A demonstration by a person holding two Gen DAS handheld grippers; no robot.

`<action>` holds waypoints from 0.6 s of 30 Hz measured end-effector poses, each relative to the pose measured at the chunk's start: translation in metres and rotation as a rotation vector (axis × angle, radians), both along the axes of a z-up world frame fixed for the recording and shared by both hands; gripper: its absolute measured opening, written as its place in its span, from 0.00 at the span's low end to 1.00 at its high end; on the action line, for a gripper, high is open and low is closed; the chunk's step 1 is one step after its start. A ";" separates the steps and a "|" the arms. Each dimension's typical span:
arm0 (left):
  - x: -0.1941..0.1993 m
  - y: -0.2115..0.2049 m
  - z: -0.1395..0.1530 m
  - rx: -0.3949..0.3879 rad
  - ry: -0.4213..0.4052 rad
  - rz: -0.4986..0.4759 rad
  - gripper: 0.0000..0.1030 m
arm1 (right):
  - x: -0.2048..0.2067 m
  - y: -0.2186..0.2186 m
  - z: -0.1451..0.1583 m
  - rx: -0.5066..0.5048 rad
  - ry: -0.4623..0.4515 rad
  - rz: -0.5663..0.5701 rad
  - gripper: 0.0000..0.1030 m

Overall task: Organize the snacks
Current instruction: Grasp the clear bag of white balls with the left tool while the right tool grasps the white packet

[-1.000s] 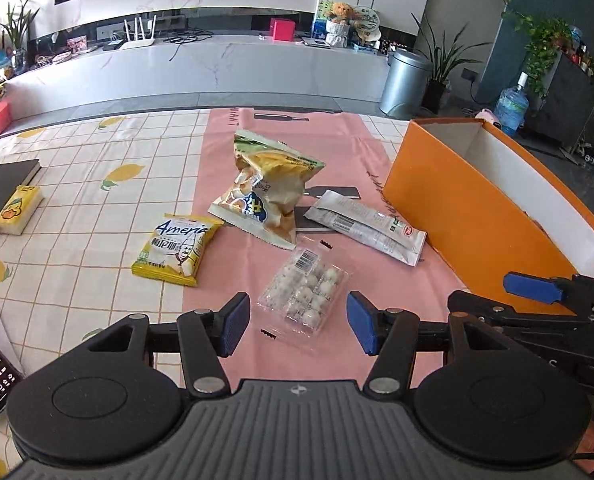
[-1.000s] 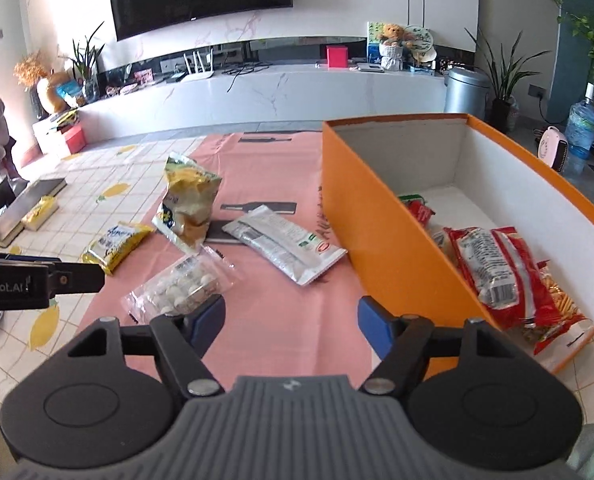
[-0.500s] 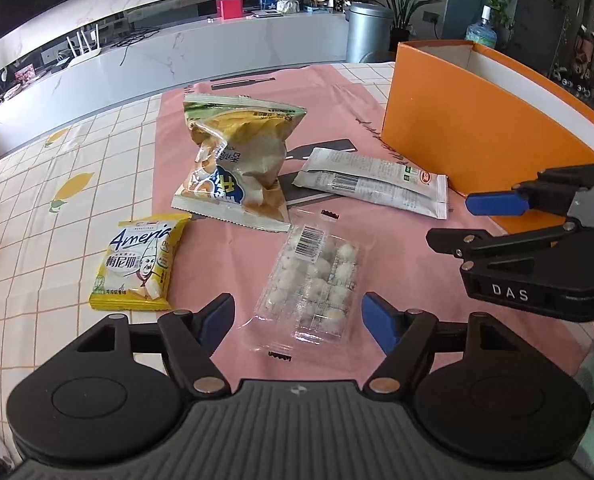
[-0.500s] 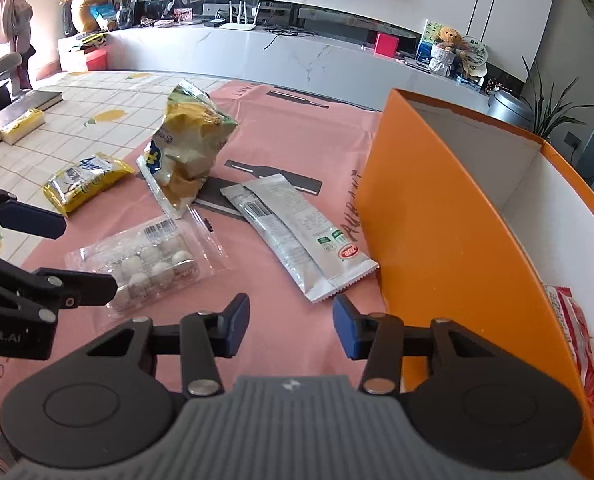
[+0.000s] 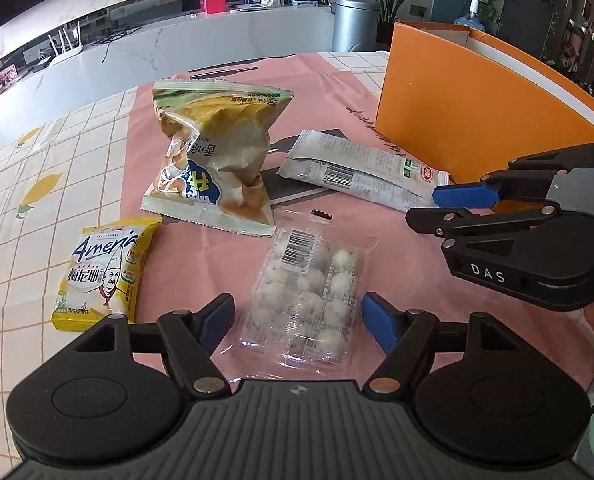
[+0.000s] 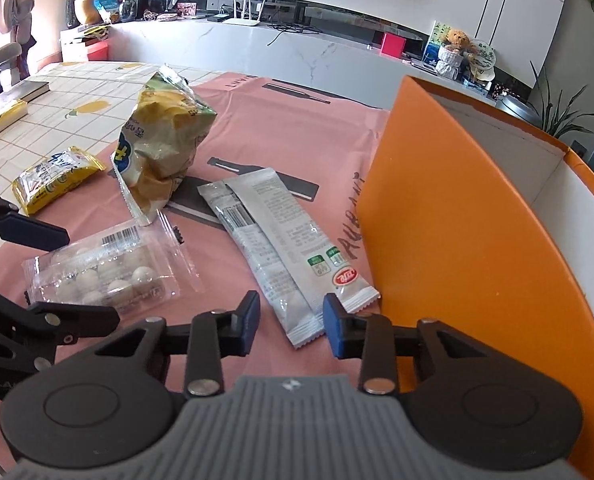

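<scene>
Two handheld grippers work beside an orange box on a pink cloth. The left gripper hangs wide open over a clear tray of white candies, whose long axis runs away from it, between the pads but untouched. The right gripper, nearer the box, is closing around the near end of a grey-white sachet, not yet pinching.

Glossy clear plastic wraps the white-ball pack; the orange box looks matt cardboard.
</scene>
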State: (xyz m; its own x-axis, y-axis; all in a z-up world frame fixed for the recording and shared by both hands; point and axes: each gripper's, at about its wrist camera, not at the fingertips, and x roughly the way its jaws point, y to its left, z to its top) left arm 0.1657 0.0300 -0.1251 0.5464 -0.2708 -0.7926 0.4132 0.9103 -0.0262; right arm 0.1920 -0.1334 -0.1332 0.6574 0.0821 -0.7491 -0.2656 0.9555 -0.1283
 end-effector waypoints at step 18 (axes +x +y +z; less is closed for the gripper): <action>-0.012 0.013 0.004 0.021 0.035 0.179 0.72 | -0.019 0.015 0.006 0.136 0.078 0.043 0.00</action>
State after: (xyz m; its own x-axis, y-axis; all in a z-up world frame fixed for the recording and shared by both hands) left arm 0.1538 0.0426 -0.1210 0.5560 -0.1552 -0.8166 0.2442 0.9696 -0.0181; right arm 0.1729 -0.1179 -0.1272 0.5916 0.2124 -0.7778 -0.3103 0.9503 0.0235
